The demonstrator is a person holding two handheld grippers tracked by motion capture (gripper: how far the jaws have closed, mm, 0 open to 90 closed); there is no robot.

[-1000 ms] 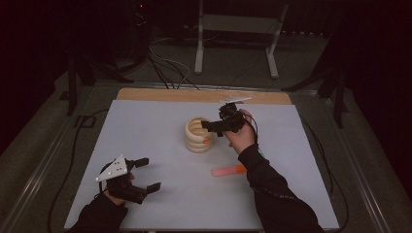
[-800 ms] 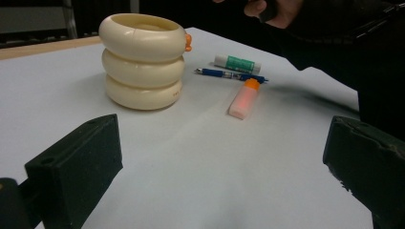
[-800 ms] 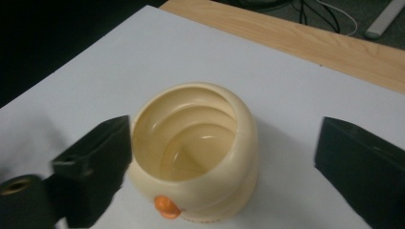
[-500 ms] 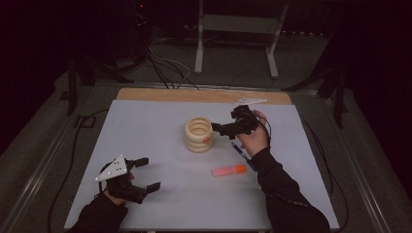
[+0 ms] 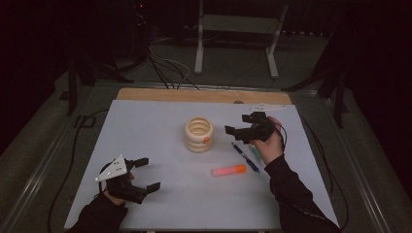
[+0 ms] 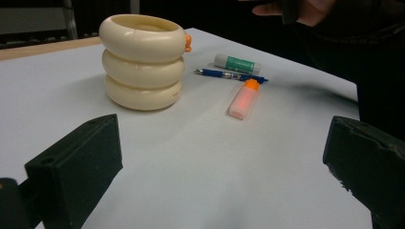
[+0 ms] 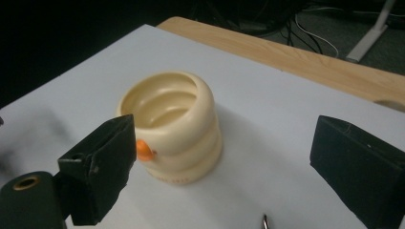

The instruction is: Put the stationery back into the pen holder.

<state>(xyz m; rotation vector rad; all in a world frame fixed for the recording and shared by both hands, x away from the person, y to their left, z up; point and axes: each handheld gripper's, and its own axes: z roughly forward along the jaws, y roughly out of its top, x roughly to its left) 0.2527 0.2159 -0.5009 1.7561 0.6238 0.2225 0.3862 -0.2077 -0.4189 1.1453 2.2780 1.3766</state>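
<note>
Nearest the person, the left gripper (image 5: 141, 175) rests low over the white desk (image 5: 145, 126), its fingers (image 6: 76, 167) spread wide with nothing between them. Ahead lies an orange highlighter (image 5: 229, 170), and just past it a blue pen (image 5: 244, 156) and a green-labelled glue stick (image 5: 256, 154) side by side, all loose on the sheet.

Farther out, near the middle of the desk, stands the cream holder (image 5: 199, 134), three stacked bulging rings with an open mouth and a small orange knob on its side. It looks like hard, smooth plastic: light, stiff, likely slippery on those rounded bulges. I'd judge the rim wall the best place to pinch, one finger inside the mouth, or else a groove between rings.

The right gripper (image 5: 235, 132) hovers just beside it, empty; its fingers (image 7: 102, 162) have just been closing a little yet stand wide apart. The pen and glue stick lie under that hand. Beyond, a bare wooden edge (image 5: 204, 94) borders the sheet.
</note>
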